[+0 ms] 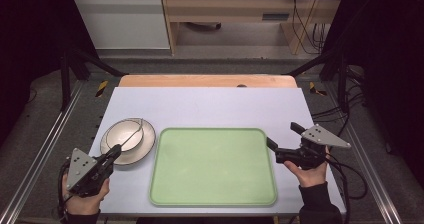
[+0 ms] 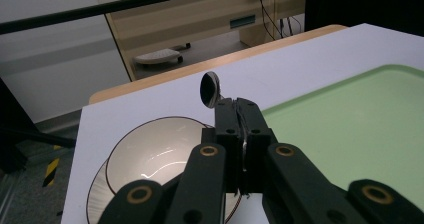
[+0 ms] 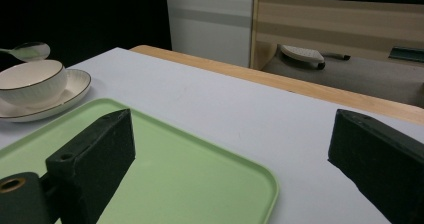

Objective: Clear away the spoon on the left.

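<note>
A white bowl with a dark rim sits on a white saucer at the table's left. My left gripper is shut on the handle of a metal spoon, which slants up over the bowl. In the left gripper view the spoon head sticks out past the closed jaws of the left gripper, above the bowl. A light green tray lies in the middle, bare. My right gripper stands open by the tray's right edge. The right gripper holds nothing.
The table is pale lavender with a wooden strip along its far edge. Black frame bars and cables stand around it. In the right gripper view the bowl, saucer and spoon show far left, beyond the tray.
</note>
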### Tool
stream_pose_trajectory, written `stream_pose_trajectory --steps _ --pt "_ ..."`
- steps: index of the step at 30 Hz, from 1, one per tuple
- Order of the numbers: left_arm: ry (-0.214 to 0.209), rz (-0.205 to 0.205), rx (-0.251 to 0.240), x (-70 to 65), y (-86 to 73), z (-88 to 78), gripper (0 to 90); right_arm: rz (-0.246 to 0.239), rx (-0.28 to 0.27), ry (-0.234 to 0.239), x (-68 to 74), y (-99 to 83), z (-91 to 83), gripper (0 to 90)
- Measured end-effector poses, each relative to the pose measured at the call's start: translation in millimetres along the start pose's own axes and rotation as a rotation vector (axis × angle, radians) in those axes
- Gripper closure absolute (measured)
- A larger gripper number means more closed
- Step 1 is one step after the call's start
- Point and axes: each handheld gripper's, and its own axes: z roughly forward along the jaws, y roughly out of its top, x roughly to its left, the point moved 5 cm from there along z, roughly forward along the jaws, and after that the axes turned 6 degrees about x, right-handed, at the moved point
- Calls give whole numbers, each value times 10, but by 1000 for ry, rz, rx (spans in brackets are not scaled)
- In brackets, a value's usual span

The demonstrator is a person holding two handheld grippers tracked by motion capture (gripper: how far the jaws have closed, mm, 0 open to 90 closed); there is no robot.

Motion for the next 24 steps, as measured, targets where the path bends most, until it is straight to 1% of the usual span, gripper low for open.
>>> stream_pose_trajectory --steps 7,10,12,16,17,18,19,22,24 --pt "-20 67 26 -191 33 89 881 -1 2 4 2 -1 -9 46" --pt "-36 81 35 -265 39 137 881 0 -4 5 -5 5 -20 46" --pt "-46 90 43 -319 31 172 881 2 -6 5 -7 7 -27 47" --pt "-56 137 69 -423 4 243 881 1 -8 6 -3 9 -29 47" --pt "-59 144 73 -444 1 260 881 3 -7 7 0 8 -27 47" --pt "-61 160 69 -459 6 283 881 4 -3 7 1 6 -26 46" --pt "-63 164 86 -479 -6 293 881 0 -2 7 -2 5 -24 46" --pt "-73 182 100 -539 -19 347 881 -2 0 3 -8 2 -21 46" --pt "-68 204 112 -574 -34 384 881 -3 0 2 -6 2 -24 47"
